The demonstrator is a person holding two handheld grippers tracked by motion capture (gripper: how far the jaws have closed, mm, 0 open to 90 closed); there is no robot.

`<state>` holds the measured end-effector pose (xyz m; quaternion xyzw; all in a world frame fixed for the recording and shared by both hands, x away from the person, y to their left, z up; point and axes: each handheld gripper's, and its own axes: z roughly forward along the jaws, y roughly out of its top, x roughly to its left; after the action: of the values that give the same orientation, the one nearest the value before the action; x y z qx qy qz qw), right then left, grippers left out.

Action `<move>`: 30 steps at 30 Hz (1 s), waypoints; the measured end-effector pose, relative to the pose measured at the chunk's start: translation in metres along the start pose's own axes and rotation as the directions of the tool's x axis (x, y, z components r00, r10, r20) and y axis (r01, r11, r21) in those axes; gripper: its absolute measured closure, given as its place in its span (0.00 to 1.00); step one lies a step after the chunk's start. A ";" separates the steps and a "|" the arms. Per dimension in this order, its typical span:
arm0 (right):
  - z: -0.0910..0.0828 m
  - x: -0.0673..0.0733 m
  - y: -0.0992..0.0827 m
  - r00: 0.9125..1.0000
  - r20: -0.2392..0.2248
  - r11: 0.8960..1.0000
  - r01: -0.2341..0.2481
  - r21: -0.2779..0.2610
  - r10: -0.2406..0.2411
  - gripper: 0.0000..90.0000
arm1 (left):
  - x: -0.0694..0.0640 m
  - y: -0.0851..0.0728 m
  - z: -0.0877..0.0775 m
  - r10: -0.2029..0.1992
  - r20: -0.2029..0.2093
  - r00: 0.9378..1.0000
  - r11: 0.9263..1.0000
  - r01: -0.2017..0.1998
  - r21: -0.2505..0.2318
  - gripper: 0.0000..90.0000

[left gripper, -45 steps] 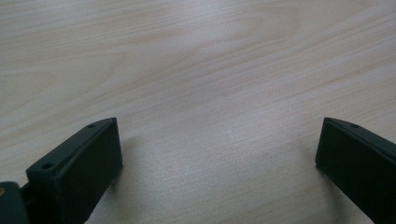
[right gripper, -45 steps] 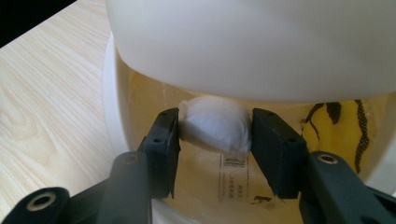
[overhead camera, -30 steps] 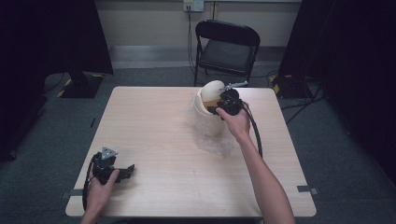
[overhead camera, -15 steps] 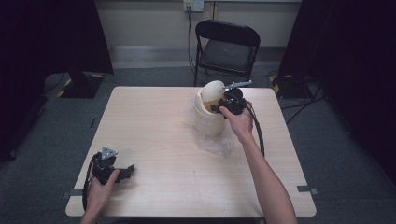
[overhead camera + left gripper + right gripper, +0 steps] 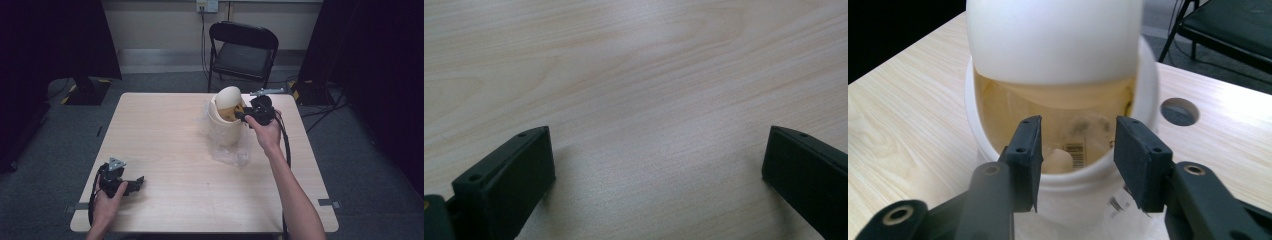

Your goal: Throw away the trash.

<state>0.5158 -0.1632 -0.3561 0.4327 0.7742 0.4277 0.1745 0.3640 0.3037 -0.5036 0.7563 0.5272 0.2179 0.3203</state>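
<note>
A white bin (image 5: 225,131) with a rounded swing lid (image 5: 228,96) stands at the far middle of the table. In the right gripper view its opening (image 5: 1068,140) shows a yellowish inside with a white item and a barcode label. My right gripper (image 5: 240,116) hovers level just outside that opening. Its jaws are drawn close and have just been opening slightly, with nothing between them (image 5: 1077,150). My left gripper (image 5: 138,181) rests near the front left edge, open over bare wood (image 5: 659,165).
Crumpled clear plastic (image 5: 231,153) lies on the table (image 5: 165,145) in front of the bin. A round cable hole (image 5: 1179,111) sits beside the bin. A black folding chair (image 5: 244,50) stands behind the far edge.
My right gripper has drawn back a little to the right, away from the bin's opening. The left gripper has not moved.
</note>
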 end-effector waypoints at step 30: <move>-0.052 0.008 -0.070 0.999 -0.025 0.999 -0.048 -0.019 0.047 0.19 | 0.000 0.000 0.000 0.000 -0.004 1.000 1.000 0.000 0.001 0.00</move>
<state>0.4417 -0.2014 -0.3820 0.4438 0.7615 0.4448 0.1590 0.3638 0.3035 -0.5035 0.7559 0.5281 0.2192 0.3190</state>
